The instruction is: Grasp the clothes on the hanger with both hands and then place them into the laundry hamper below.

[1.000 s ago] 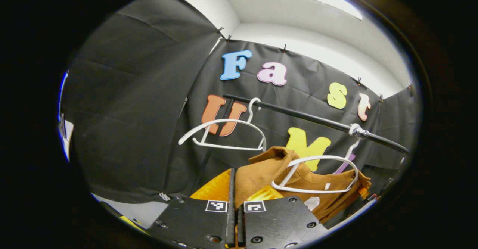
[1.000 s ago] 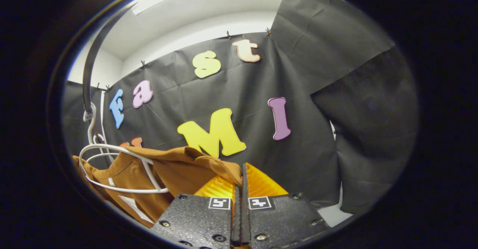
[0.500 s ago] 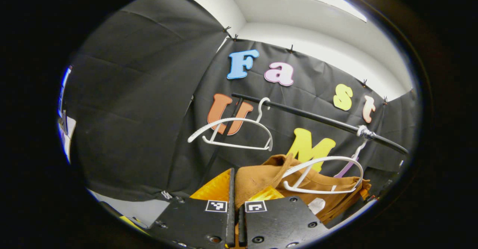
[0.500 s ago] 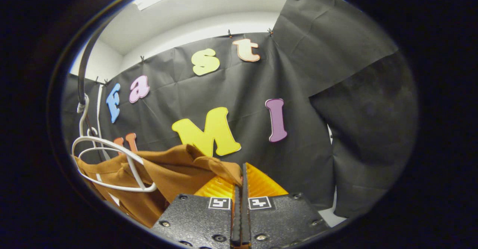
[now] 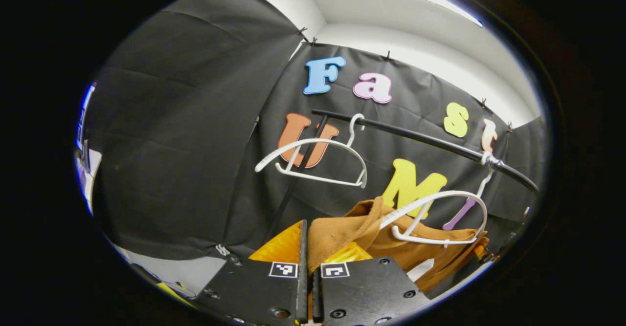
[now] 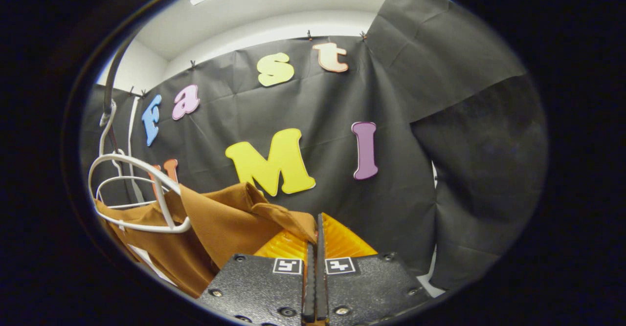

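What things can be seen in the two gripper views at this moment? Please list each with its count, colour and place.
garment: one, brown, pulled partly off the near hanger, an edge pinched in each tongs
hangers: two, white, on the rail; the far one bare, the near one at the garment's neck
rail: one, black, across the cloth wall
left tongs: shut on the garment
right tongs: shut on the garment's edge

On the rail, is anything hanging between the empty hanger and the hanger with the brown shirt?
No. In the left gripper view the rail is bare between the empty hanger and the shirt's hanger; the brown shirt sits below it.
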A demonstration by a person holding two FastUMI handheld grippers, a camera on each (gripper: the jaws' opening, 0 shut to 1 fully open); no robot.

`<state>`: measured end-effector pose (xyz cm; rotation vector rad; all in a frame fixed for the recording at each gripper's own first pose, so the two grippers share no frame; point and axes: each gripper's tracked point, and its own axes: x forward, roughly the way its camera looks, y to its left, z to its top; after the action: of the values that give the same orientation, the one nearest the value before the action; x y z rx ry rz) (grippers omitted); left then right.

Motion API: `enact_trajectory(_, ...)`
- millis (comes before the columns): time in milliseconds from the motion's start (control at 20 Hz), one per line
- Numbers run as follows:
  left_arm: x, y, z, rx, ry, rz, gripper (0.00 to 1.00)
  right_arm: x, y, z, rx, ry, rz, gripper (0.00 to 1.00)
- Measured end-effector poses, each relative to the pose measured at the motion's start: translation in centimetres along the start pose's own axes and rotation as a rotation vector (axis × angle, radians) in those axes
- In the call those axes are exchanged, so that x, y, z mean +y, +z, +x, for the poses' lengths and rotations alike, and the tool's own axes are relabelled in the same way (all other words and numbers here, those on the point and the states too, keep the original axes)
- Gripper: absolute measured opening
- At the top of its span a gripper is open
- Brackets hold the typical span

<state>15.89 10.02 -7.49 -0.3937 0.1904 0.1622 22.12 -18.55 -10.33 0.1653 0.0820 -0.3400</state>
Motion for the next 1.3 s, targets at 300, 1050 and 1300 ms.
enact_trajectory(300,2.3,-2.5,1.5,0.114,0.035,-0.044,0.04,0.5,-2.2,1.6,0.08,0.044,-0.022,0.04)
enact_trajectory(1050,-1.0,-3.9,-2.7,0.065,-0.062,0.215,0.04,3.6,-3.7,-4.9,0.062,0.122,-0.216,0.05)
enact_trajectory(1300,-4.1,-3.1,-4.3,0.048,-0.146,0.255,0.1,7.1,-2.3,-8.2,0.032,0.219,-0.232,0.04)
